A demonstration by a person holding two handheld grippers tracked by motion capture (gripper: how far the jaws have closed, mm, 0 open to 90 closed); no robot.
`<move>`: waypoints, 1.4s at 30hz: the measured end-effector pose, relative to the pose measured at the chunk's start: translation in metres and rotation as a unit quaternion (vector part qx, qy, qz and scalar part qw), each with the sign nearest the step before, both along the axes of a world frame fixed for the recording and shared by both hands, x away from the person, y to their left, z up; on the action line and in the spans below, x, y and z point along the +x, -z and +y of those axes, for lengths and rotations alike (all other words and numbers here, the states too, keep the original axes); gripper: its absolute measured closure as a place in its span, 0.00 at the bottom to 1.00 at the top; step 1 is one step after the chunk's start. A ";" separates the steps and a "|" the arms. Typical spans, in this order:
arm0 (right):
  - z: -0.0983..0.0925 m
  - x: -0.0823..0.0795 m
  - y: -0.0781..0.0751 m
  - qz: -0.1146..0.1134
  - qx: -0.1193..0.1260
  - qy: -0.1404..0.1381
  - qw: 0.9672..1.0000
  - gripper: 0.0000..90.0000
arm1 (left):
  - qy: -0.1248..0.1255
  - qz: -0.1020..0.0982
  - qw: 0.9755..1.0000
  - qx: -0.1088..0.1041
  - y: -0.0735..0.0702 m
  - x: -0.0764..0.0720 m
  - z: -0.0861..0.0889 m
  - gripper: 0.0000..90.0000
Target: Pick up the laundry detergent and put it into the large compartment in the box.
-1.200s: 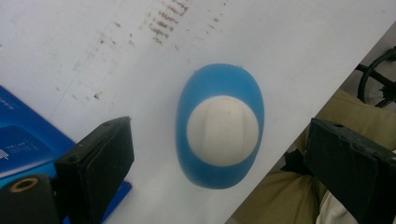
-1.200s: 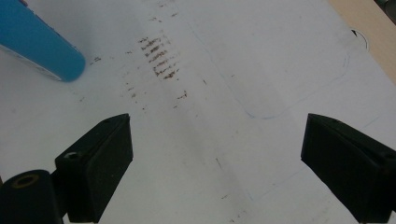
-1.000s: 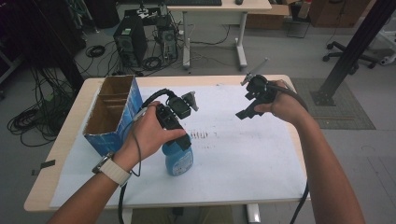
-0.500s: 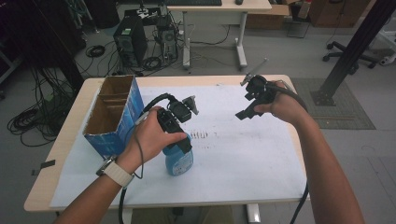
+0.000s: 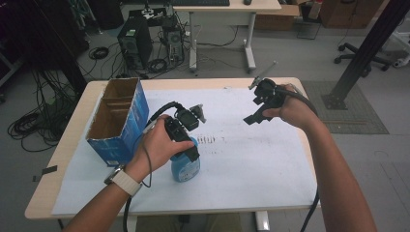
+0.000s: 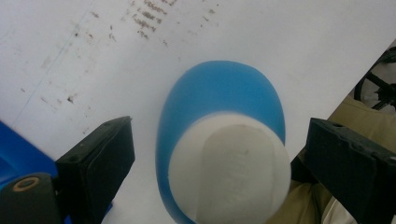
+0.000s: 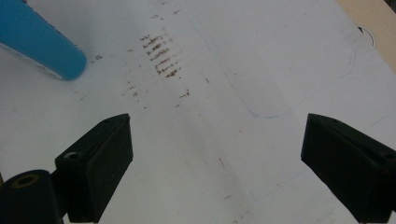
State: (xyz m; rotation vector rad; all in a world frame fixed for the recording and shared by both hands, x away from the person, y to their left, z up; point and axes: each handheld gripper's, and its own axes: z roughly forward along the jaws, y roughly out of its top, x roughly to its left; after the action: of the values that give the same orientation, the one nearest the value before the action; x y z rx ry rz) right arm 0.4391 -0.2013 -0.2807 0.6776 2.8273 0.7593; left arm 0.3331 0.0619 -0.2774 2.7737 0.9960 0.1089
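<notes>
Blue bottle (image 5: pixel 186 166) with white cap upright on the paper-covered counter (image 5: pixel 270 164), just right of the open cardboard box (image 5: pixel 118 121). Left gripper (image 6: pixel 217 161) poised above it, jaws spread wide, untouching. Right gripper (image 5: pixel 254 117) raised well apart, wide open, empty.

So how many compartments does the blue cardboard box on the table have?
3 visible. The blue box stands open-topped at the table's left, split by two dividers: one compartment at the far end, a narrow one in the middle, one at the near end. Their depths are shadowed, so the contents can't be told.
</notes>
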 end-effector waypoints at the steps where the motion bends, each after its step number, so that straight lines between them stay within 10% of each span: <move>1: 0.000 0.000 0.000 0.000 0.000 0.001 1.000 0.10 | -0.001 0.001 1.000 0.000 0.001 0.000 0.000 0.10; 42: -0.004 0.000 0.003 0.003 0.003 0.002 1.000 0.10 | -0.002 0.012 1.000 -0.004 0.016 0.004 0.002 0.30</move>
State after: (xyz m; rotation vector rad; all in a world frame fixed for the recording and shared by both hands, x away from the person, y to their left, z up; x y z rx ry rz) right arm 0.4386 -0.2049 -0.2837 0.6867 2.8295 0.7656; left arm 0.3372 0.0634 -0.2930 2.7725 1.0053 0.0737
